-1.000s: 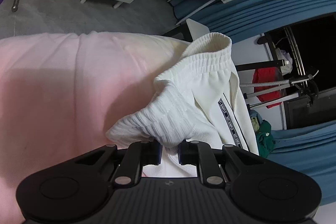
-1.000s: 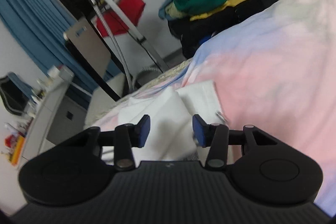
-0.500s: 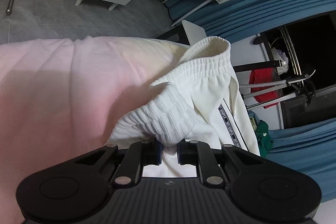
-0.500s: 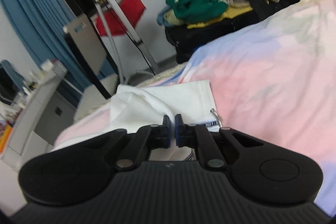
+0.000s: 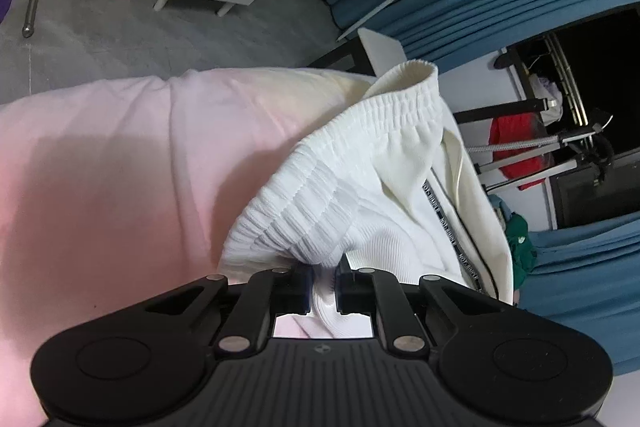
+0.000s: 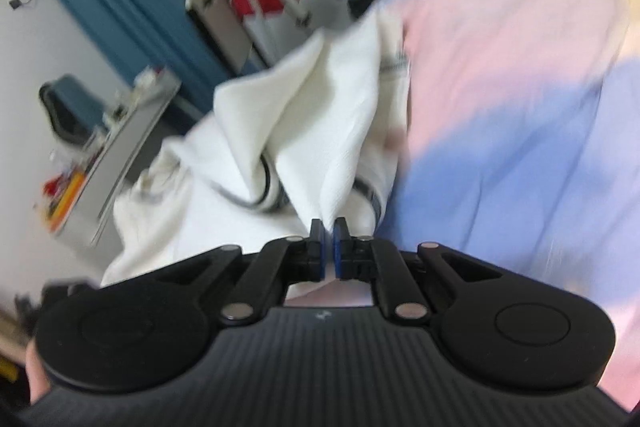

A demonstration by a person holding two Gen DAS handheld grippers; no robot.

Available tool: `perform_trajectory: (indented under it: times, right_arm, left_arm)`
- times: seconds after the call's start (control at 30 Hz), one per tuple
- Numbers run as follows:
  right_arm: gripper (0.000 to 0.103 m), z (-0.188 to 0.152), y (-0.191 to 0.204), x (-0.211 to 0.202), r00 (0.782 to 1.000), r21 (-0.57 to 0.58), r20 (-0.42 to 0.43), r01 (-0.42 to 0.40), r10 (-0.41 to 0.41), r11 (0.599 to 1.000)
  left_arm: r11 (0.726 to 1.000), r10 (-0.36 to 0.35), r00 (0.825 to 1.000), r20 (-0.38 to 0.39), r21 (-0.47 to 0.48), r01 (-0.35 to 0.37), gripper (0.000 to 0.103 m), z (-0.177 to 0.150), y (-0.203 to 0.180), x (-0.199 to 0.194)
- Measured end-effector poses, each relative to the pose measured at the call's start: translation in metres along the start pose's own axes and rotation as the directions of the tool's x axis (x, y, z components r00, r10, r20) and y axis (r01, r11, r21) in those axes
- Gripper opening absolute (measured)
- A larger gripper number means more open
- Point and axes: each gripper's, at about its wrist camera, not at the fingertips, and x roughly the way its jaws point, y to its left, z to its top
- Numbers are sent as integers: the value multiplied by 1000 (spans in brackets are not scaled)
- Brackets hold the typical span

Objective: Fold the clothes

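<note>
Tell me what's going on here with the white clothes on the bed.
A person is folding white pants on a bed with a pink and blue cover, using a handheld gripper in each hand. The left gripper is shut on the ribbed waistband. The right gripper is shut on another bunched fold of the same white fabric, which drapes up from its jaws. The right view is blurred. The garment is lifted and bunched, not yet folded flat.
</note>
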Motion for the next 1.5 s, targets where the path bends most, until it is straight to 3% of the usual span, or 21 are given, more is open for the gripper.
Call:
perform_trajectory:
  times: [0.13, 0.27, 0.33, 0.47, 0.6, 0.7, 0.83, 0.97, 1.0, 1.03, 1.07, 1.17, 1.3, 1.37, 1.43, 1.5]
  right_arm:
    - [10, -8, -12, 6, 995, 43, -48, -86, 88, 995]
    - [18, 4, -25, -10, 988, 119, 44, -155, 150, 981]
    - [34, 12, -36, -18, 983, 161, 97, -171, 157, 972]
    - [38, 41, -50, -20, 979, 192, 147, -167, 140, 967]
    - [38, 104, -39, 17, 987, 106, 114, -127, 114, 986]
    - [40, 153, -31, 71, 994, 61, 103, -55, 49, 997]
    - [46, 199, -35, 155, 996, 101, 68, 52, -59, 993]
    - [45, 217, -43, 220, 995, 108, 37, 92, -97, 990]
    - [40, 217, -45, 229, 995, 110, 45, 79, -84, 991]
    - [19, 218, -45, 235, 996, 99, 52, 72, -77, 993]
    - [10, 218, -44, 237, 995, 78, 59, 78, -83, 994]
    - [8, 222, -35, 223, 988, 17, 123, 90, -92, 996]
    - [7, 226, -27, 156, 962, -7, 259, 94, -89, 996]
    - [7, 225, -23, 111, 931, -27, 351, 114, -97, 993]
    - [7, 218, -26, 55, 874, -11, 477, 113, -94, 994]
    - [7, 201, -36, 0, 797, 33, 591, 134, -127, 991]
  left_arm:
    - [999, 26, 1000, -18, 44, -25, 12, -2, -5, 3]
    - [996, 42, 998, -48, 80, -38, 14, 0, -7, 7]
    - [996, 41, 997, -61, 84, -36, 14, 3, -5, 11]
    - [998, 33, 996, -80, 63, -28, 15, 7, -2, 16]
    - [999, 26, 995, -91, 36, -23, 15, 8, 0, 17]
    - [1000, 21, 996, -91, 9, -20, 16, 9, 1, 18]
    - [1000, 26, 997, -77, 4, -25, 16, 6, 1, 21]
    - [1000, 27, 997, -67, -9, -28, 16, 6, 3, 25]
    - [1000, 27, 998, -63, -10, -28, 16, 6, 3, 26]
    - [1000, 27, 998, -59, -11, -28, 16, 5, 3, 27]
    - [999, 31, 998, -53, -8, -32, 16, 5, 3, 28]
    - [999, 42, 998, -41, 12, -42, 16, 3, -1, 31]
    - [999, 32, 998, -58, 20, -31, 16, 6, 0, 31]
    - [1000, 22, 997, -72, 10, -21, 16, 8, 2, 30]
    - [1000, 4, 996, -90, -18, -6, 16, 10, 6, 29]
    - [999, -14, 994, -111, -52, 9, 16, 14, 10, 29]
